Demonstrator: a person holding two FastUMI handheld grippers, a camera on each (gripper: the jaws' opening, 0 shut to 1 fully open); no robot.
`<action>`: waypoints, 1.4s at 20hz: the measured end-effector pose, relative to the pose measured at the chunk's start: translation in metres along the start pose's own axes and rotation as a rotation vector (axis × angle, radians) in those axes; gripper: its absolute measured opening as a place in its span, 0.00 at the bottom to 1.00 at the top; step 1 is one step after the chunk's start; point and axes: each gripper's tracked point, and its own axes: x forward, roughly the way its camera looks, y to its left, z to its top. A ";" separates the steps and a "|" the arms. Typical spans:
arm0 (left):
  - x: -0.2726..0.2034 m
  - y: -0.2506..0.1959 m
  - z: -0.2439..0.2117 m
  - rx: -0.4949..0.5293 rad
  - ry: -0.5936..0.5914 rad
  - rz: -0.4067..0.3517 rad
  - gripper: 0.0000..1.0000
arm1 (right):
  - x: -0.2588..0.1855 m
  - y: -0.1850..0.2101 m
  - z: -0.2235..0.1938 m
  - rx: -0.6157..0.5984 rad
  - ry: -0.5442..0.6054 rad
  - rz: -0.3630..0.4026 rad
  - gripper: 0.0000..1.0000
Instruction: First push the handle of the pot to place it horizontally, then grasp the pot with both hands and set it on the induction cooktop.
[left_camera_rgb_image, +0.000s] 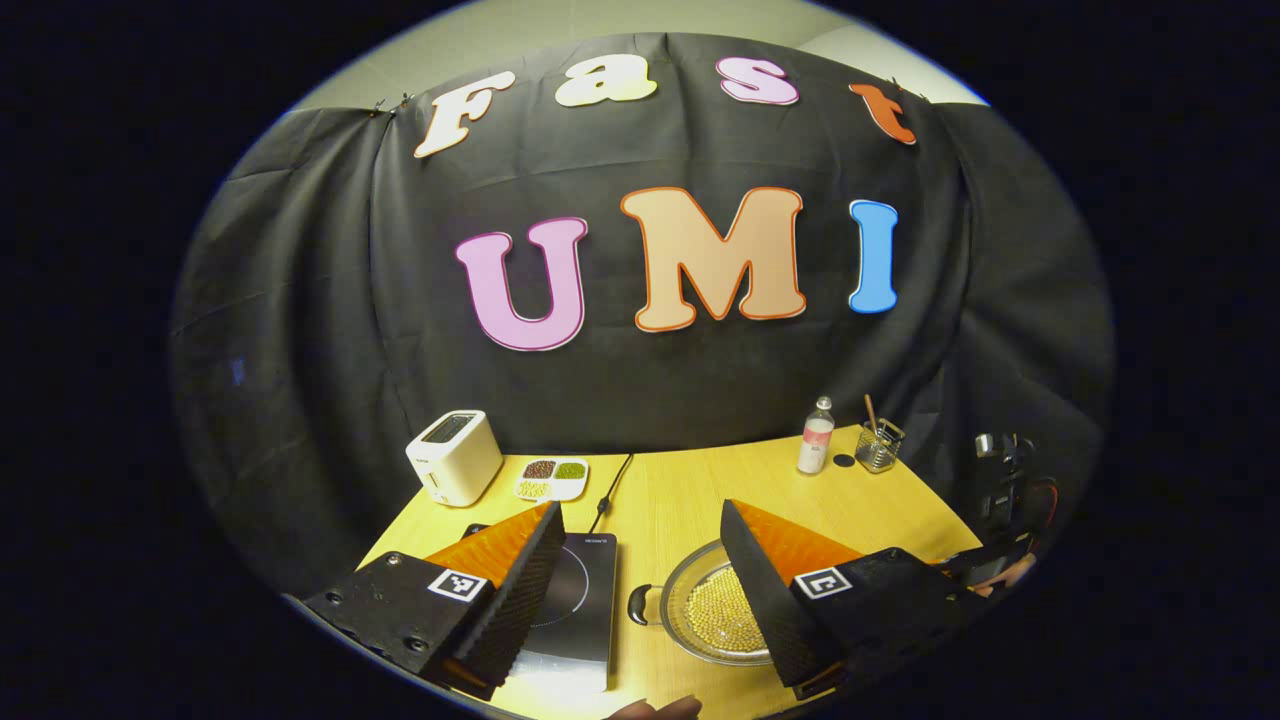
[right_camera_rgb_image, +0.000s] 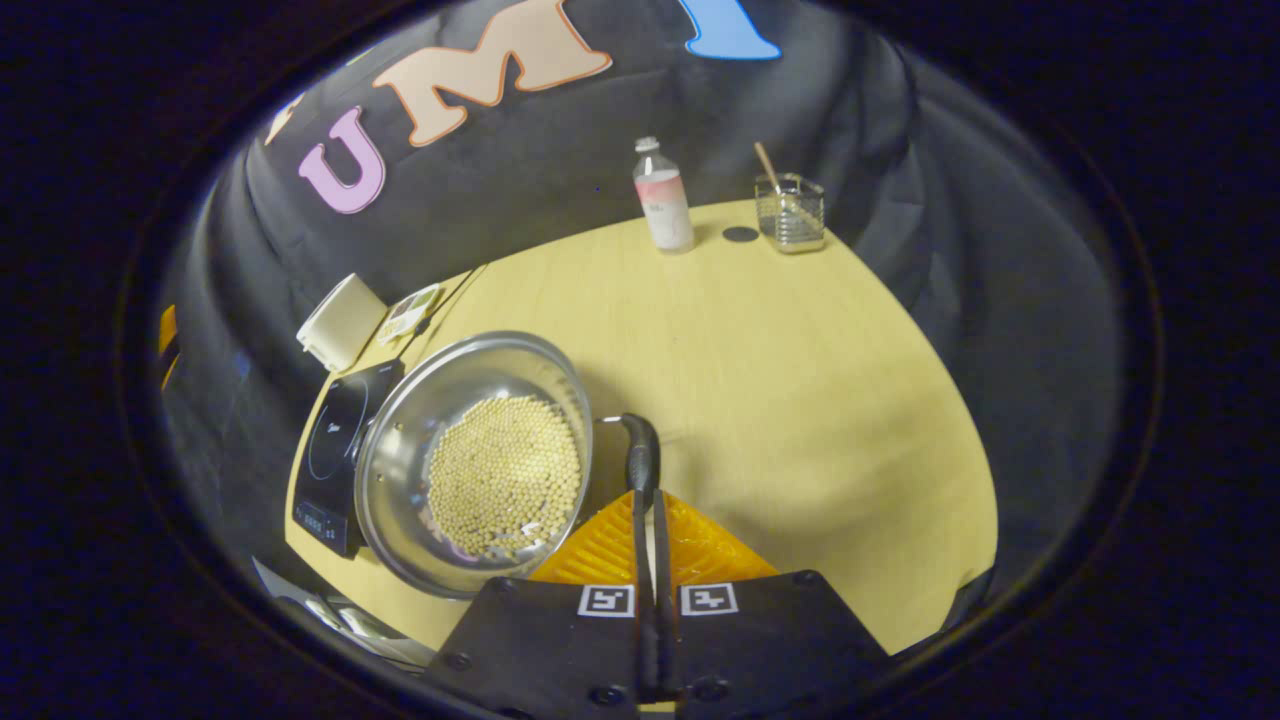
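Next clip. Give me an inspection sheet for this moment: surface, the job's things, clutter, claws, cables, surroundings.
Surface: wooden table, bare on its right half.
Job's things: steel pot with pale beans inside, standing on the table beside the black cooktop, not on it; pot handle points toward the right claw.
Clutter: white toaster, divided snack dish, bottle, glass jar with a stick in it.
Claws: left claw open above cooktop and pot; right claw shut, tips at the handle.
Cables: black cord running from the cooktop to the table's back edge.
Surroundings: black cloth wall.
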 end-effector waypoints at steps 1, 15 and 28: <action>0.003 -0.003 -0.005 0.001 0.010 -0.013 0.96 | -0.002 0.002 0.001 0.004 -0.013 -0.002 0.03; 0.063 -0.011 -0.124 -0.115 0.306 -0.228 0.86 | 0.011 0.023 0.016 0.026 -0.020 -0.058 0.67; 0.108 -0.003 -0.215 -0.131 0.584 -0.267 0.84 | 0.043 0.021 0.007 0.030 0.069 -0.106 0.70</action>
